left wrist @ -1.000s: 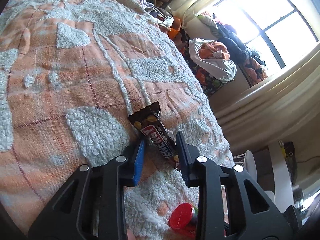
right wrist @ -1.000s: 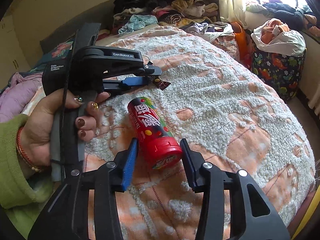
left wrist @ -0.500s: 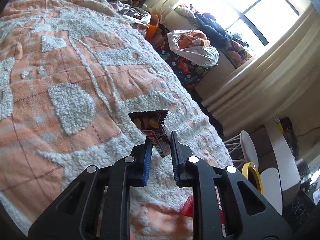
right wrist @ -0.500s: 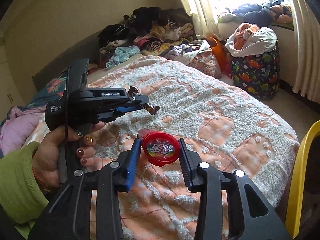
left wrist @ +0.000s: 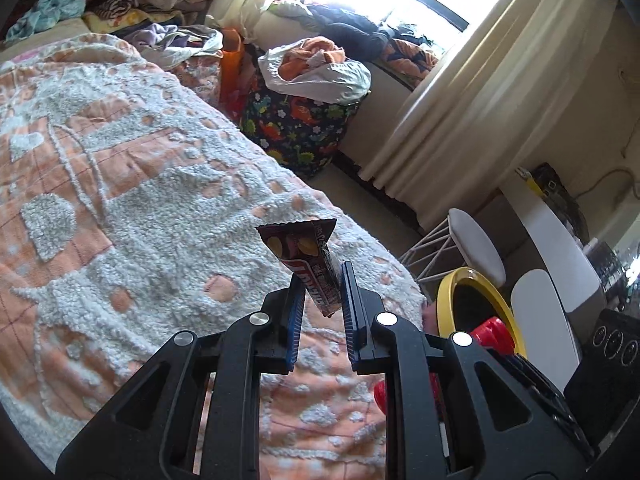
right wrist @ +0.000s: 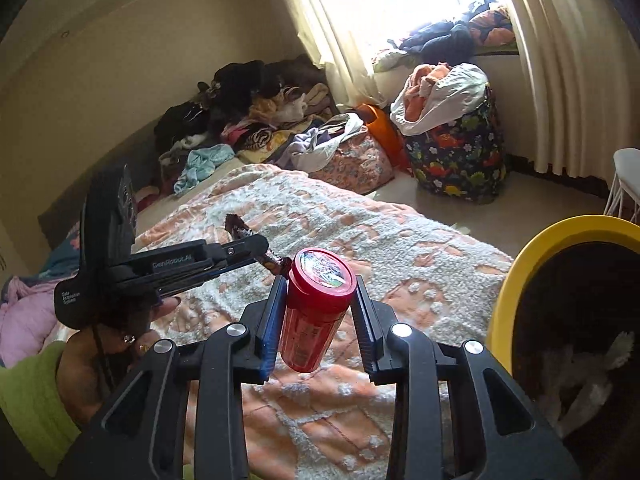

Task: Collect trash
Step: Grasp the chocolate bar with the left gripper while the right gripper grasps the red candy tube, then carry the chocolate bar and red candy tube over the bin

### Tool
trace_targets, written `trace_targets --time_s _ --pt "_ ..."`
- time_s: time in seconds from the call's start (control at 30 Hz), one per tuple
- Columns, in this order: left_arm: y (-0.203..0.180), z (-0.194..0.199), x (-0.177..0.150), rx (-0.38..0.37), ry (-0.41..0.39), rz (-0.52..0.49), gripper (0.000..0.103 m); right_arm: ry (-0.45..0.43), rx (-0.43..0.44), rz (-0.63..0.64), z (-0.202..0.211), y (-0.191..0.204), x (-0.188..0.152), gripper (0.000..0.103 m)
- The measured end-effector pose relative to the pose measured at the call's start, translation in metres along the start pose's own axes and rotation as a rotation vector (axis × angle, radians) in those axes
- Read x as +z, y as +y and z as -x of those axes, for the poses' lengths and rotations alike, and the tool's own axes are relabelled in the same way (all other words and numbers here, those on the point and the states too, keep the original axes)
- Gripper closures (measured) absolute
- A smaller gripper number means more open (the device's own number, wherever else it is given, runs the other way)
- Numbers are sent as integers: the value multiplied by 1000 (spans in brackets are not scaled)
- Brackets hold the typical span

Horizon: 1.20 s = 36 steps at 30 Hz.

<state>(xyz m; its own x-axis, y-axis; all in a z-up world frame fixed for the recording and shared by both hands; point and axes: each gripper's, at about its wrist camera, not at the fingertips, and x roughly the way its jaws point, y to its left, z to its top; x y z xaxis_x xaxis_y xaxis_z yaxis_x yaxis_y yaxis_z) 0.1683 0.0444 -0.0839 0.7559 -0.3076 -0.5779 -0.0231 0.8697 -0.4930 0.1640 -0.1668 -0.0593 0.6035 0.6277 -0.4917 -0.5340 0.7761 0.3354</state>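
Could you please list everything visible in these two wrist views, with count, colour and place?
candy bar wrapper: one, brown with a red logo, clamped in the left gripper above the bed
candy tube: one, red, clamped in the right gripper above the bed
trash bin: one, yellow rim, dark inside, just off the bed's corner
bedspread: one, orange and white tufted, on the bed
laundry bag: one, dark dinosaur print, stuffed with clothes, below the window
clothes pile: one heap, mixed colours, beyond the bed
curtains: cream, at the window
stool: one, white, near the bin
left gripper: black, blue pads, closed on the wrapper
right gripper: black, closed on the tube
left hand: green sleeve, holding the left gripper
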Motion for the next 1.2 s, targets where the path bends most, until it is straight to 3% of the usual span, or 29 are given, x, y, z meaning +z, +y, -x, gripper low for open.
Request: trace_targets --time_s 0.47,1.2 --pt "-68 -10 -25 -90 62 -159 91 -85 -156 -130 46 -63 4 72" --pt "-142 -21 -45 -186 108 -317 91 -177 -340 -296 109 -139 -2 72"
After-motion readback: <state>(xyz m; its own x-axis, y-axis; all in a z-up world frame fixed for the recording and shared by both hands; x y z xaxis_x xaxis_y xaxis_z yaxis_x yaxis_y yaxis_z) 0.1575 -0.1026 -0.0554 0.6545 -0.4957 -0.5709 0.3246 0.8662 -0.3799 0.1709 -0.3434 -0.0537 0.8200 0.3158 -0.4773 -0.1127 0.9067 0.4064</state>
